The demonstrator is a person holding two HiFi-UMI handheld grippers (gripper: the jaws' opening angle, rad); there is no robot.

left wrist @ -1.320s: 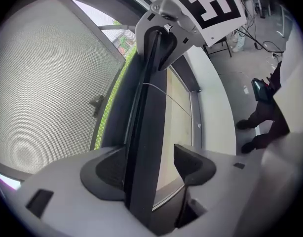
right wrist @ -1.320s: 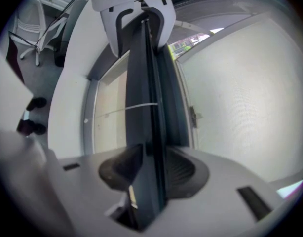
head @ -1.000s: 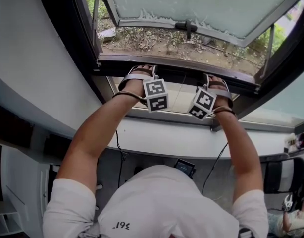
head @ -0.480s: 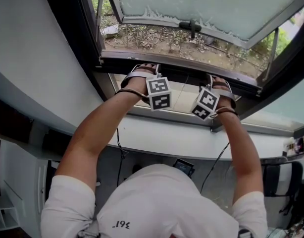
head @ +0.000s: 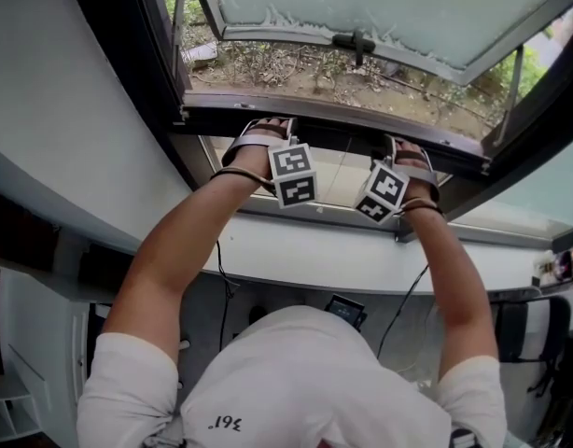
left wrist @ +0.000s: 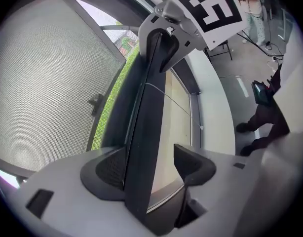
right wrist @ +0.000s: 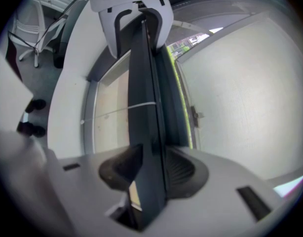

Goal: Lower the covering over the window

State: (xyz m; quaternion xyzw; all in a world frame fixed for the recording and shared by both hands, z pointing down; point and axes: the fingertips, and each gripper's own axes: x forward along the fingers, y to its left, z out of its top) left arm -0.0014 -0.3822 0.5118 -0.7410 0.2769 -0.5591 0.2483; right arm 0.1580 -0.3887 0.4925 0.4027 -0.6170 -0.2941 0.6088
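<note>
Bright daylight floods through the window [head: 380, 7] beyond the fingers [left wrist: 109, 169]; the rail [right wrist: 144, 107] between them shows as a dark silhouette. Both gripper views warp and darken at the edges.
</note>
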